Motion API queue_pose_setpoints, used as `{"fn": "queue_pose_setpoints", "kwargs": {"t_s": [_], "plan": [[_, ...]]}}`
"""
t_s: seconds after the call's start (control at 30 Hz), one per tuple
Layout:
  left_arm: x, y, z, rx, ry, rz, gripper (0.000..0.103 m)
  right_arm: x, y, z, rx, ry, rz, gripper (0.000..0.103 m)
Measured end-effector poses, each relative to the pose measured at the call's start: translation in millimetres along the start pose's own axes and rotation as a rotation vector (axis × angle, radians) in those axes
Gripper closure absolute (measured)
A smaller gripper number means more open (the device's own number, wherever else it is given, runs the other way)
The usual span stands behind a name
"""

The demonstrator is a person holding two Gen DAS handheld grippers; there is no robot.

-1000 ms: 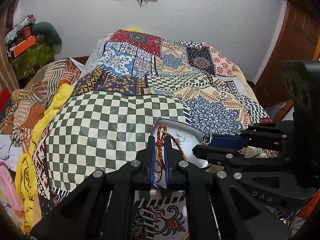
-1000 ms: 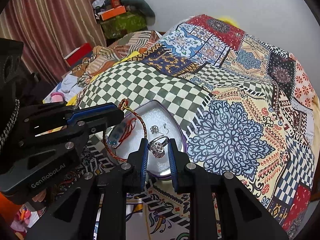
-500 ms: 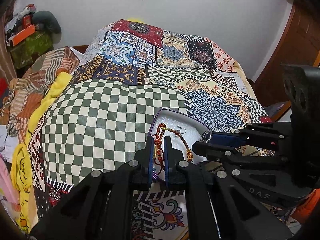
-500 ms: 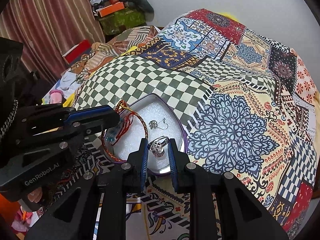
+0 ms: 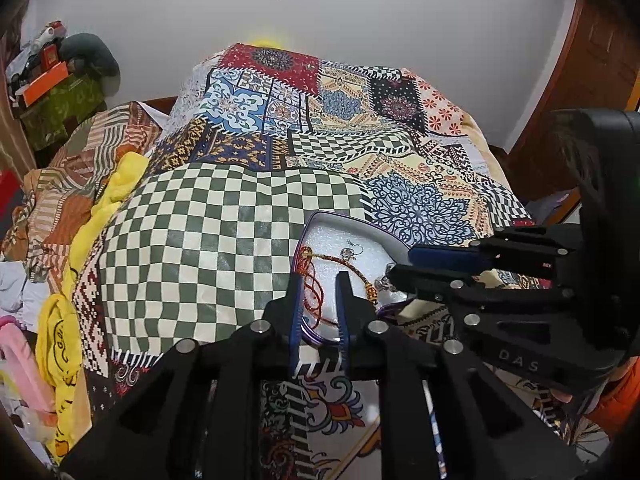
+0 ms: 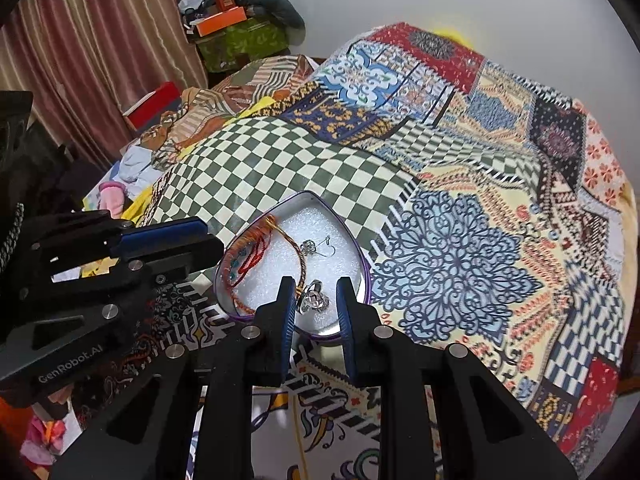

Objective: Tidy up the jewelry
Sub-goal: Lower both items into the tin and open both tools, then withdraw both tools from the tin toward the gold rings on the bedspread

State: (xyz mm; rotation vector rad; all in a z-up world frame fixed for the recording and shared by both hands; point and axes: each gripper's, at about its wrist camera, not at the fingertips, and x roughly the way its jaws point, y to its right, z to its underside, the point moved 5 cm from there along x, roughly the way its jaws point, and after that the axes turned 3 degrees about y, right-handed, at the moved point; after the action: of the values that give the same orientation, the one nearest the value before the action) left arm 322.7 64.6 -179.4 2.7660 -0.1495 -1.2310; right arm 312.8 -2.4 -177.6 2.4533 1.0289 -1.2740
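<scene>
Left gripper (image 5: 318, 300) jaws opening, red cord bracelet (image 5: 314, 296) loose between them, lying in the heart-shaped tin (image 6: 362, 264) on the patchwork bedspread (image 6: 460, 240). Right gripper (image 6: 314, 300) clamped on a silver ring (image 6: 314, 299) over the tin's white foam. An earring (image 6: 316, 246) sits farther in, detail too small. Tin's near rim hidden by the fingers (image 6: 286, 308).

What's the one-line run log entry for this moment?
left tool: jaws opening, bracelet between them | right tool: holds ring over tin | earring: in tin
</scene>
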Motion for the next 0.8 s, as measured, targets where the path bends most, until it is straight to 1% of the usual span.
{"fn": "queue_pose_setpoints", "kwargs": {"t_s": [0.07, 0.13, 0.2, 0.27, 0.3, 0.37, 0.5, 0.67, 0.8], "plan": [[-8.1, 0.4, -1.1, 0.001, 0.012, -0.006, 0.079, -9.6, -2.3, 0.1, -0.012, 0.016, 0.014, 0.083], [-15.8, 0.7, -1.8, -0.002, 0.024, -0.01, 0.077, -19.9, -4.5, -0.3, -0.019, 0.039, 0.028, 0.077], [-24.1, 1.0, -1.8, -0.005, 0.033, -0.012, 0.075, -31.0, -6.2, -0.7, -0.02, 0.067, 0.049, 0.063], [-32.8, 1.8, -0.8, -0.001, 0.04, -0.017, 0.072, -42.9, -6.9, -0.2, -0.015, 0.098, 0.073, 0.061], [-37.6, 2.6, 0.3, 0.005, 0.044, -0.024, 0.067, -49.1, -7.2, 0.7, -0.01, 0.107, 0.08, 0.06], [-46.3, 3.8, 4.1, 0.02, 0.052, -0.046, 0.063, -57.2, -7.5, 2.1, 0.006, 0.116, 0.077, 0.06], [-60.9, 9.6, 16.4, 0.052, 0.045, -0.062, 0.062, -74.2, -6.7, 11.0, 0.039, 0.133, 0.057, 0.06], [-76.7, 21.6, 34.3, 0.077, 0.042, -0.051, 0.062, -90.5, -4.9, 25.0, 0.048, 0.154, 0.081, 0.06], [-83.2, 31.6, 45.8, 0.078, 0.034, -0.029, 0.062, -102.3, -1.3, 36.7, 0.071, 0.166, 0.088, 0.06]]}}
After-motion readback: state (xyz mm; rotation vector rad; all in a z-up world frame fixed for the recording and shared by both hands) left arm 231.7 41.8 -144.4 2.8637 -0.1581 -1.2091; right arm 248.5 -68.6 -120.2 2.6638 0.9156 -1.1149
